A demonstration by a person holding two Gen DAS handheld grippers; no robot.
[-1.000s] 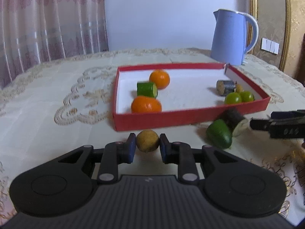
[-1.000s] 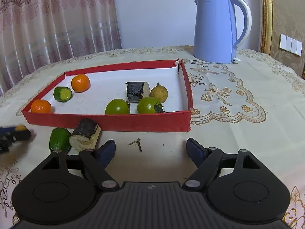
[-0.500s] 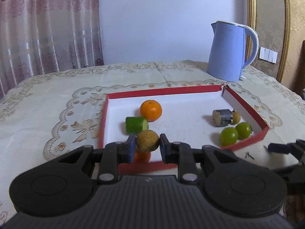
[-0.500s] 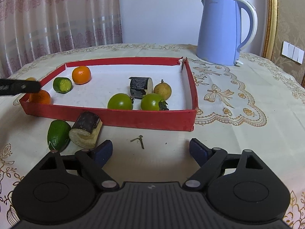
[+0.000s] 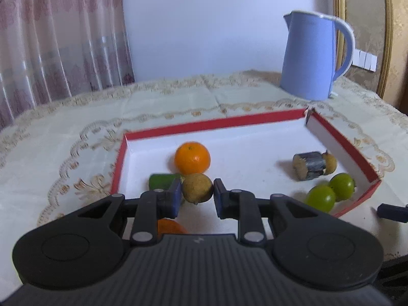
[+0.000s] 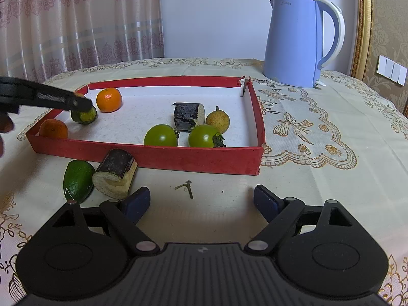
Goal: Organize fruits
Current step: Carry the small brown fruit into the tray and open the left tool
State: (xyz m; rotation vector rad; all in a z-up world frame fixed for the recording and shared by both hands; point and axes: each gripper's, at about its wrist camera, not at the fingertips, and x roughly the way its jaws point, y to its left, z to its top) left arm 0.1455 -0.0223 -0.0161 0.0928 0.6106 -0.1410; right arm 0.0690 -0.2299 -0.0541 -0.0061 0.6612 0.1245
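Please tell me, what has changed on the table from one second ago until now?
The left gripper, still shut on the small brown fruit, carried it from in front of the red tray to above the tray floor, near the orange. The right gripper has just been opening its jaws further, with nothing between them. The fruits in the tray, the green fruit outside and the kettle stayed put.

The cloth-covered surface [image 6: 306,168] carries a red tray [image 6: 204,158] beyond the right gripper [image 6: 201,201], a blue kettle [image 6: 293,43] behind it, and an avocado [image 6: 77,179], cut chunk [image 6: 116,172] and stem [image 6: 185,188] just ahead.
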